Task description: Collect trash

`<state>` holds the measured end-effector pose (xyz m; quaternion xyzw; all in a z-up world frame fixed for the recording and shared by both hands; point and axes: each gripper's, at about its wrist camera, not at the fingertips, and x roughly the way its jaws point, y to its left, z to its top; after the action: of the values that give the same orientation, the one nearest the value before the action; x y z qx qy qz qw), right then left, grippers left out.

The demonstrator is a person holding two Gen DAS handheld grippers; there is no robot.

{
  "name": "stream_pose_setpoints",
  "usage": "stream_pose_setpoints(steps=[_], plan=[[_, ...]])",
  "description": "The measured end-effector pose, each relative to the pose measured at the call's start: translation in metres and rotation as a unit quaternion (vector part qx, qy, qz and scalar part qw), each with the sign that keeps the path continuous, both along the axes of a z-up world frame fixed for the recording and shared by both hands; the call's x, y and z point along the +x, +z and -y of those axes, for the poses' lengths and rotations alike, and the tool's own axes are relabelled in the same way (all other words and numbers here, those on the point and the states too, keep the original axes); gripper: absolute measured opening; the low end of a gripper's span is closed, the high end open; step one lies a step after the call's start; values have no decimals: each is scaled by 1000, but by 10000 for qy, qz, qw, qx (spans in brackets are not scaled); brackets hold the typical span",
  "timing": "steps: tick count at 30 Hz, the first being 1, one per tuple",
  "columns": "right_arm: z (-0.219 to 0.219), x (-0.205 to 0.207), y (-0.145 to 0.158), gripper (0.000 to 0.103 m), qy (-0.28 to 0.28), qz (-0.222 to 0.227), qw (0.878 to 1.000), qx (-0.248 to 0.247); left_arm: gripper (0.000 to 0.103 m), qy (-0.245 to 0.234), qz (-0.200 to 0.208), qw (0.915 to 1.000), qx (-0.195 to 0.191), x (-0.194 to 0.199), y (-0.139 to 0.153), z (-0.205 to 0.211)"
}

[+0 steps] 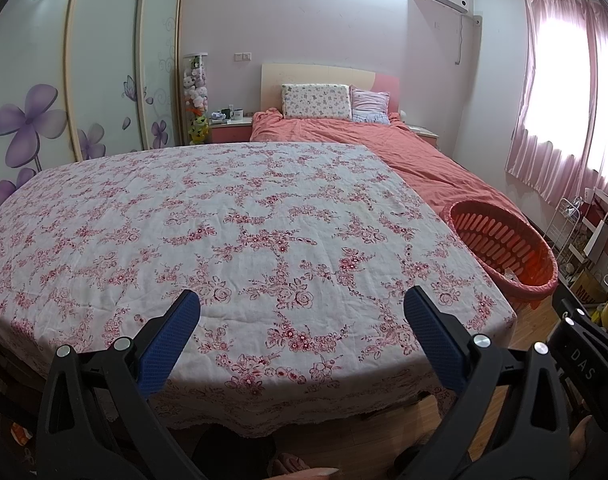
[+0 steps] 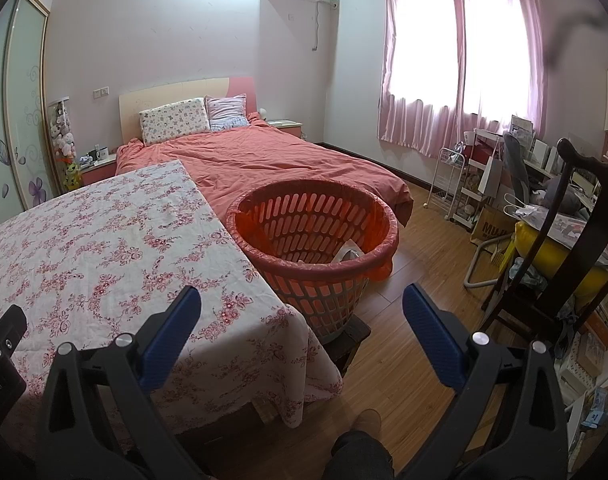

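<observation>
A table under a white cloth with red flowers fills the left wrist view; I see no trash on it. It also shows in the right wrist view. An orange slatted basket lined with a red bag stands on a low stool at the table's right end; clear plastic trash lies inside it. The basket shows in the left wrist view. My left gripper is open and empty above the table's near edge. My right gripper is open and empty, near the table's corner, short of the basket.
A bed with a salmon duvet lies behind the table and basket. A dark wooden chair and cluttered shelves stand at the right. A wardrobe with purple flowers is at the left. Wooden floor lies right of the basket.
</observation>
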<state>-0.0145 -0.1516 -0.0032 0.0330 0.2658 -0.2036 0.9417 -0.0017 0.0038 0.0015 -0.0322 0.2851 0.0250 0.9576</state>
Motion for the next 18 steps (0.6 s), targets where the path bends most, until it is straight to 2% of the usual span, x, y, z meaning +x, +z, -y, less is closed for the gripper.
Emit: stream_pose_setpoints(steps=[18], plan=[[1,0,1,98,7,-2,10000,10,100,12,2,10000,25,-2,-2,1]])
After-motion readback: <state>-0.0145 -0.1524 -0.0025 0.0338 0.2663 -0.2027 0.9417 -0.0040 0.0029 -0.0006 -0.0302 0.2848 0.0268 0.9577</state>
